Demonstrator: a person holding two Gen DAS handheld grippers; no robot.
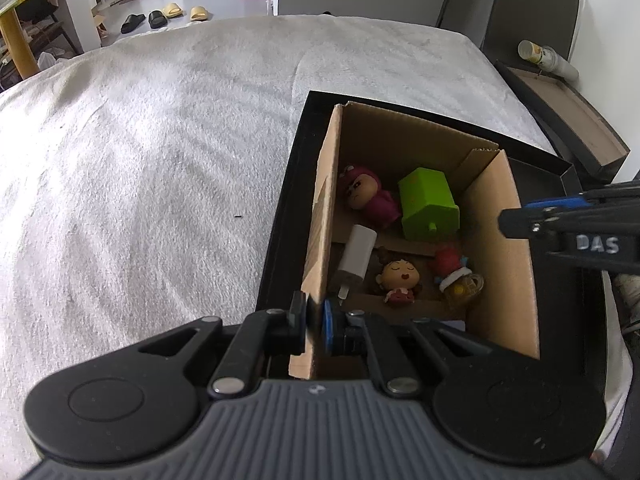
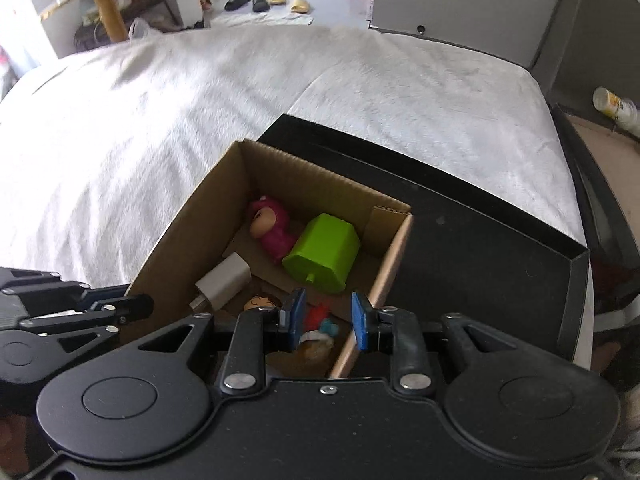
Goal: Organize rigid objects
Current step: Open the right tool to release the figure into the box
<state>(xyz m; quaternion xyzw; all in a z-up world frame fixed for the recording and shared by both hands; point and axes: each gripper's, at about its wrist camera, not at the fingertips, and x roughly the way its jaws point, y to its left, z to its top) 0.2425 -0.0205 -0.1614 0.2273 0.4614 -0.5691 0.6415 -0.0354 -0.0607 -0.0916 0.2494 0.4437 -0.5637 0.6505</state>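
Cardboard box [image 1: 496, 248] steadied: my left gripper [image 1: 314, 322] clamps its left wall; my right gripper [image 2: 326, 316], jaws apart, straddles its right wall above toys.

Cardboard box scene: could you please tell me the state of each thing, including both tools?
Cardboard box: open-topped, upright in black tray.
Left tool: shut on the box's left wall.
Right tool: jaws apart, astride the right wall.
Green block: lying on its side.
Pink figurine: lying down.
White charger: lying by the left wall.
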